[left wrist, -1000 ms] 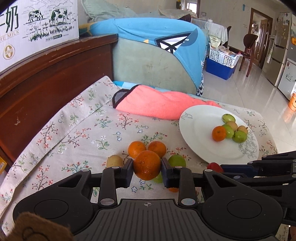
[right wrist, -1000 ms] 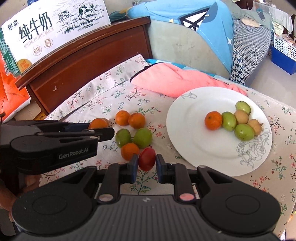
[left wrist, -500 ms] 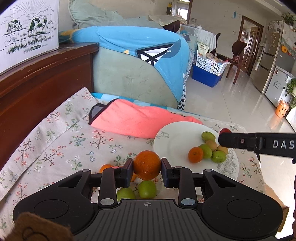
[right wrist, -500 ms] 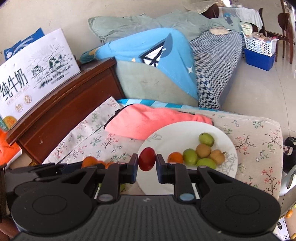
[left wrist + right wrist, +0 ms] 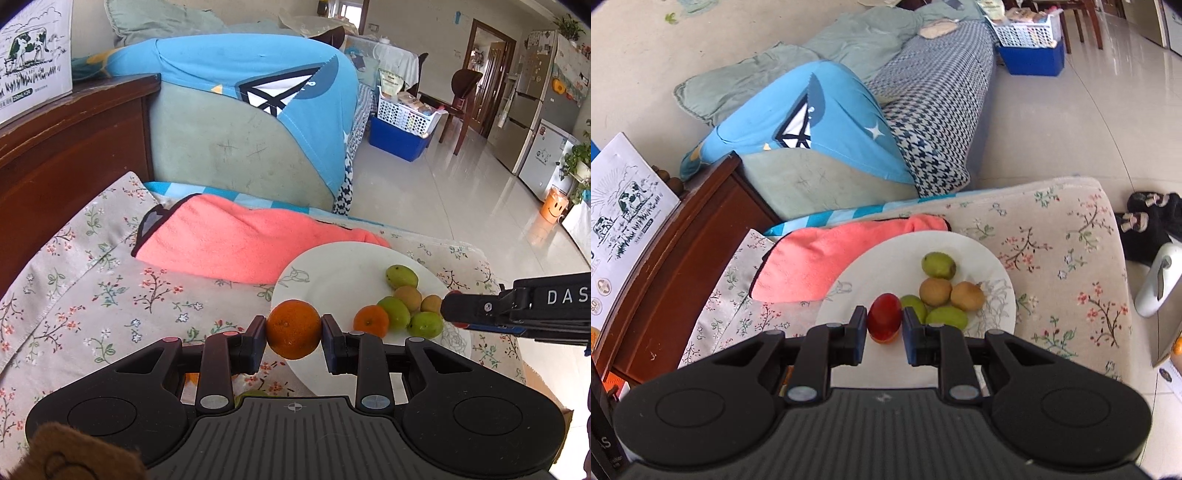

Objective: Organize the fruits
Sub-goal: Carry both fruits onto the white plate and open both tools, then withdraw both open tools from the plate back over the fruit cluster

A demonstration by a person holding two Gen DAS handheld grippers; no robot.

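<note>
The orange sits clamped between the fingers of the left tool, level with the near-left rim of the white plate; whether it hangs above the rim or just short of it is hard to judge through the fisheye. The red fruit is pinched by the right tool over the plate's near part; under it an orange sliver shows, most of that fruit hidden by the red one. Ahead and right of the right tool lie green fruits and brown ones, close together on the plate. Below the left tool's body a green fruit on the floral cloth is mostly covered; beyond the plate lies a pink towel.
</note>
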